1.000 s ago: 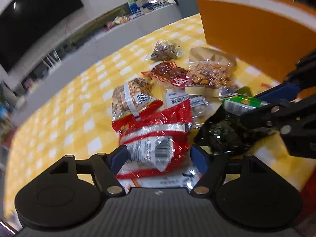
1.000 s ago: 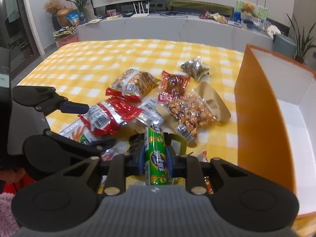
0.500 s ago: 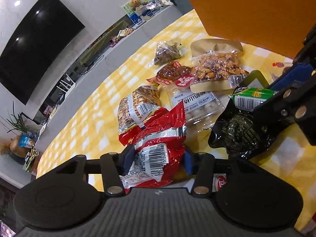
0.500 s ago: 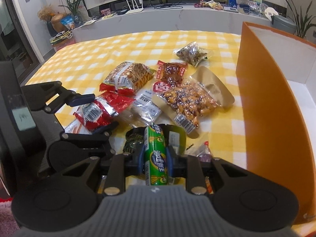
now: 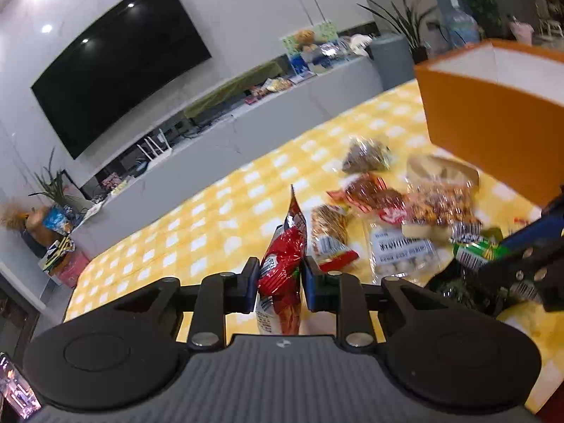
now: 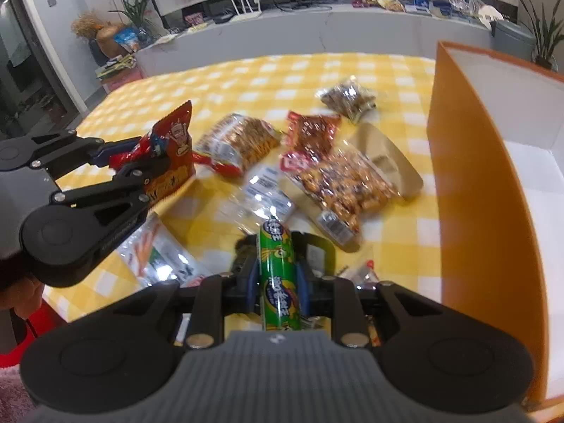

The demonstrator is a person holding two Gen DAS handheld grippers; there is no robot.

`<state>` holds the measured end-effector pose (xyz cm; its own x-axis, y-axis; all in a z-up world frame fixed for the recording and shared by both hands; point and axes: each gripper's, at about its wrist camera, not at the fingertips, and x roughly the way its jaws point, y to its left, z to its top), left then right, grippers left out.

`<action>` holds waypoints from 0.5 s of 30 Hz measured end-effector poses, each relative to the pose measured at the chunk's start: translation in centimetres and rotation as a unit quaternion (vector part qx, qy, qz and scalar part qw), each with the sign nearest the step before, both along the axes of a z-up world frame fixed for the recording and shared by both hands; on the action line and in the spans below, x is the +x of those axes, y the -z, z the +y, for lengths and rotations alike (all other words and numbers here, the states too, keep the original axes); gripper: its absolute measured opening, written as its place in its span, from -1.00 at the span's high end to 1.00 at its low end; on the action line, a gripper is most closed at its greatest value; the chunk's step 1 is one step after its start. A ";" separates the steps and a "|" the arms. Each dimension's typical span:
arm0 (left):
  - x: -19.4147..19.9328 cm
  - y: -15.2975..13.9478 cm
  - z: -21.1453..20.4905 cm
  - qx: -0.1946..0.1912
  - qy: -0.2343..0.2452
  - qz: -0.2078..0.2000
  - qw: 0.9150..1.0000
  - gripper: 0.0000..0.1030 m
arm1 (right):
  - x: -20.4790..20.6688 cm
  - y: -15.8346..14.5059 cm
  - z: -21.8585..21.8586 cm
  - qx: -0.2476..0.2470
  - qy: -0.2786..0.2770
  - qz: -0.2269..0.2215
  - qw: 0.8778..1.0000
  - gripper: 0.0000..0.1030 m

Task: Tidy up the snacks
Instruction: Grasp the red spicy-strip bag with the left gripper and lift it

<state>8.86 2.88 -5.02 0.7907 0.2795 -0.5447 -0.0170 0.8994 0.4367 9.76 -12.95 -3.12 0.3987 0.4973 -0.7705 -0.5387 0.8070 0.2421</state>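
Note:
My left gripper (image 5: 280, 275) is shut on a red snack bag (image 5: 282, 257), which stands on edge between the pads, lifted above the yellow checked cloth (image 5: 211, 225). From the right wrist view the same bag (image 6: 172, 141) hangs in the left gripper (image 6: 141, 162) at the left. A green snack packet (image 6: 278, 271) is clamped in my right gripper (image 6: 278, 275), which is shut on it low over the pile. The orange box (image 6: 469, 176) with its white inside stands open at the right.
On the cloth lie a striped cracker bag (image 6: 239, 141), a red jerky pack (image 6: 310, 134), a peanut bag (image 6: 349, 183), a clear white-labelled pack (image 6: 264, 194), a small dark nut bag (image 6: 349, 97) and a carrot-print packet (image 6: 155, 250). A black packet (image 5: 454, 289) lies under the right gripper.
The left jaws closed on the red bag and raised it off the cloth, so it now stands on edge. The right gripper kept still with the green packet.

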 end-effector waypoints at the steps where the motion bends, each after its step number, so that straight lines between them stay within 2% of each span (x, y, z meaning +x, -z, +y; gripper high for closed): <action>1: -0.3 -0.4 0.0 -0.003 -0.001 -0.006 1.000 0.45 | -0.1 -0.3 0.0 0.001 -0.001 -0.004 1.000 0.59; 8: -1.6 -3.8 0.5 -0.069 -0.013 -0.025 0.997 0.45 | -0.8 -2.7 -0.6 0.005 -0.005 -0.034 0.999 0.59; 15: -2.4 -8.0 1.0 -0.157 -0.009 -0.046 0.986 0.45 | -1.1 -5.9 -2.6 0.013 -0.003 -0.054 0.998 0.59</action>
<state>6.49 3.86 2.99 0.8374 0.1215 -0.5329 -0.0598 0.9895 0.1316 8.67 -15.58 2.74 0.4753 0.5202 -0.7096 -0.5682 0.7972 0.2039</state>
